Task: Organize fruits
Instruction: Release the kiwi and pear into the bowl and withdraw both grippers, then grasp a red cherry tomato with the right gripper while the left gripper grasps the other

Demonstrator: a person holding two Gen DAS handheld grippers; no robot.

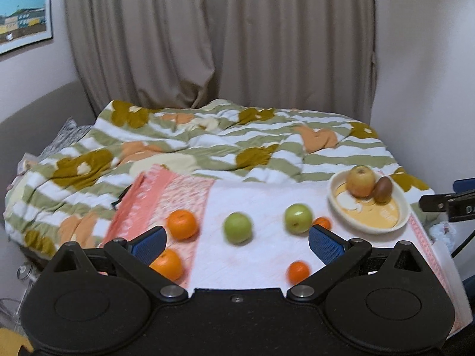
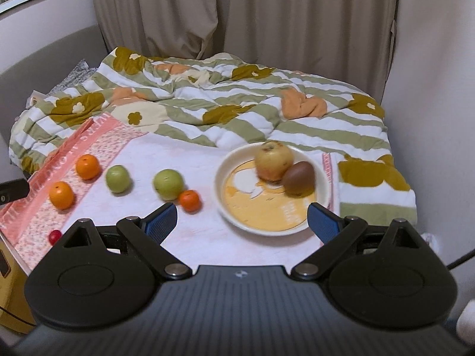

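A cream and yellow plate (image 2: 252, 216) (image 1: 383, 216) sits on a white and pink cloth (image 2: 184, 154) and holds a yellow-red apple (image 2: 273, 161) (image 1: 360, 181) and a brown kiwi (image 2: 298, 179) (image 1: 383, 190). Left of the plate lie two green apples (image 2: 168, 184) (image 2: 118, 178), two oranges (image 2: 87, 166) (image 2: 61, 195), a small tangerine (image 2: 190, 200) and a small red fruit (image 2: 55, 236). In the left wrist view another small tangerine (image 1: 297, 272) lies near the front. My left gripper (image 1: 236, 241) is open and empty above the green apple (image 1: 237, 227). My right gripper (image 2: 242, 221) is open and empty before the plate.
The cloth lies on a bed with a rumpled green-striped floral duvet (image 2: 225, 101). Beige curtains (image 2: 237, 14) hang behind. A wall stands at the right (image 2: 439, 59). A yellow box (image 2: 9, 267) sits at the left front edge.
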